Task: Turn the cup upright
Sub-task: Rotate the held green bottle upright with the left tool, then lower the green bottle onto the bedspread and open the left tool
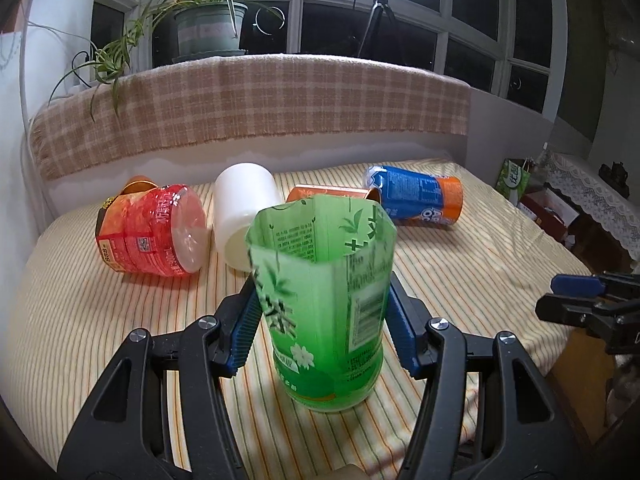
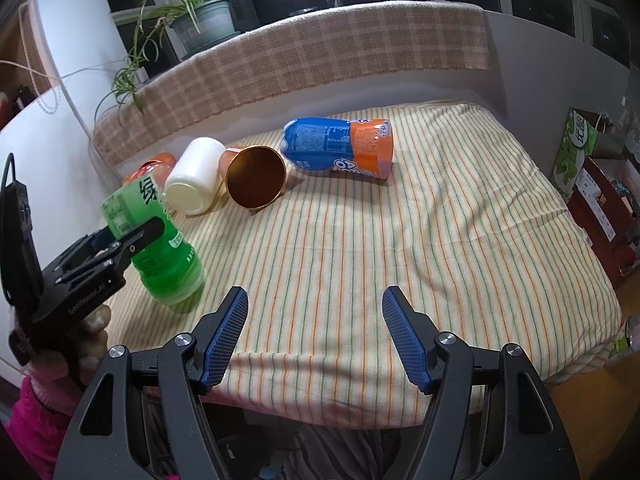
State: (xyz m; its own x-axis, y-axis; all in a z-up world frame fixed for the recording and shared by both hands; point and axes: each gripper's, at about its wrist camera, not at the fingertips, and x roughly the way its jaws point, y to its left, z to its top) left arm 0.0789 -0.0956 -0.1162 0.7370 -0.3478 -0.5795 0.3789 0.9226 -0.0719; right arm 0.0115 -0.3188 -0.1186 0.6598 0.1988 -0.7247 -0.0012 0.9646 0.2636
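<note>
A green cut-bottle cup point(image 1: 324, 304) stands nearly upright, mouth up, its base on the striped cloth point(image 1: 120, 320). My left gripper point(image 1: 322, 320) is shut on its sides with both blue pads touching it. In the right wrist view the green cup point(image 2: 160, 240) is at the left, tilted slightly, held by the left gripper point(image 2: 128, 240). My right gripper point(image 2: 314, 336) is open and empty above the table's front edge. The right gripper also shows in the left wrist view point(image 1: 580, 296) at the right edge.
Lying on their sides at the back: a red cup point(image 1: 152, 232), a white cup point(image 1: 244, 212), a copper cup point(image 2: 256, 178) and a blue-orange cup point(image 2: 340, 148). A plaid-covered ledge point(image 1: 256, 108) with a potted plant point(image 1: 208, 24) runs behind. Boxes point(image 2: 600, 184) stand at right.
</note>
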